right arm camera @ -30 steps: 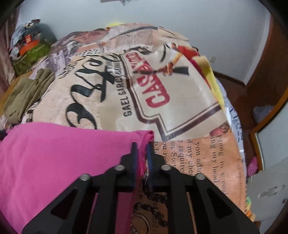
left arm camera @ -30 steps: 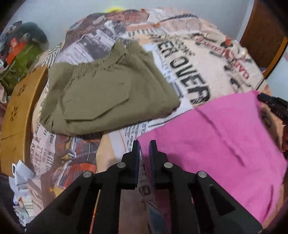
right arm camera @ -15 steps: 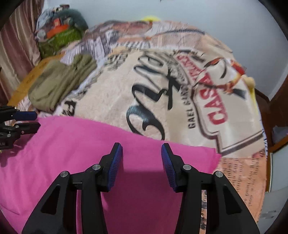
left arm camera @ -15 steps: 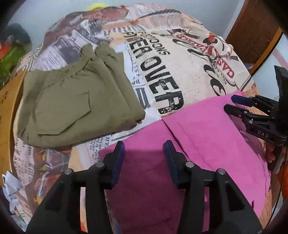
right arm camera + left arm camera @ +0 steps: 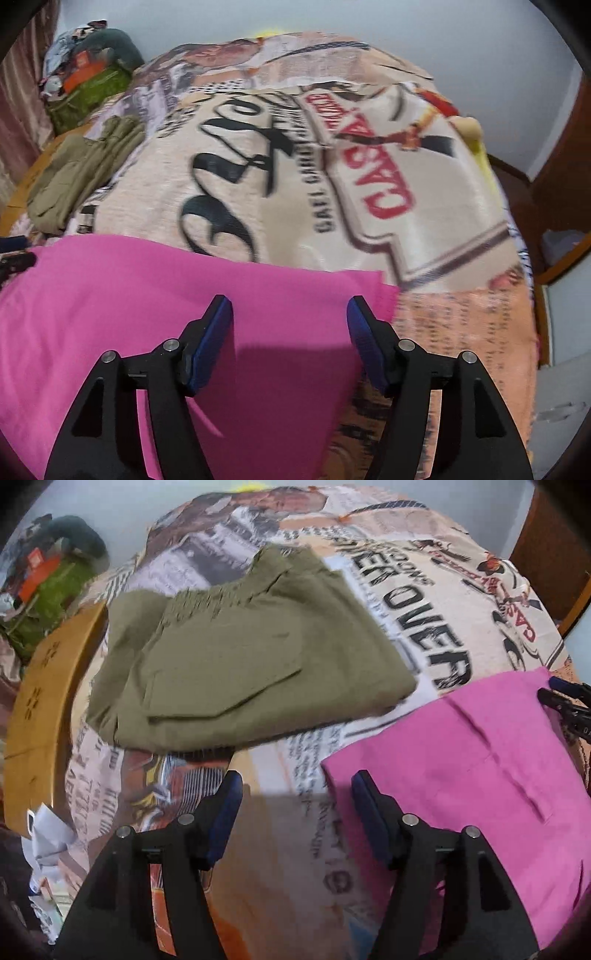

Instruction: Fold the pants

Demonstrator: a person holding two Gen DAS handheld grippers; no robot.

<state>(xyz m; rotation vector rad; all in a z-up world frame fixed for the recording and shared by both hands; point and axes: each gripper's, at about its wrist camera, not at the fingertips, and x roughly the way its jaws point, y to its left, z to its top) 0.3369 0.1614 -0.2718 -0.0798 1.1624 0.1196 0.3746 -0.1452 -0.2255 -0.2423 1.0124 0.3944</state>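
Folded pink pants (image 5: 476, 775) lie flat on the printed blanket (image 5: 424, 602) of a bed. My left gripper (image 5: 295, 794) hovers at their left edge, jaws opening, with only blanket between the fingers. My right gripper (image 5: 290, 317) is above the pink pants (image 5: 147, 302) near their right end; its jaws are opening too and the pads do not press the cloth. A folded olive pair of pants (image 5: 240, 657) rests farther back on the left, also visible as the olive pants (image 5: 81, 170) in the right wrist view. The right gripper's tips (image 5: 565, 701) show at the left view's right edge.
A wooden bed frame (image 5: 40, 709) runs along the left side, with crumpled paper (image 5: 48, 834) below it. A pile of bags and clothes (image 5: 88, 81) sits at the far left corner. A wooden door or cabinet (image 5: 550, 554) stands at the right by the wall.
Both grippers were shut on corners of the pink pants a second ago; both have let go and spread their jaws. The pants now lie flat, and the left gripper sits off their left edge.
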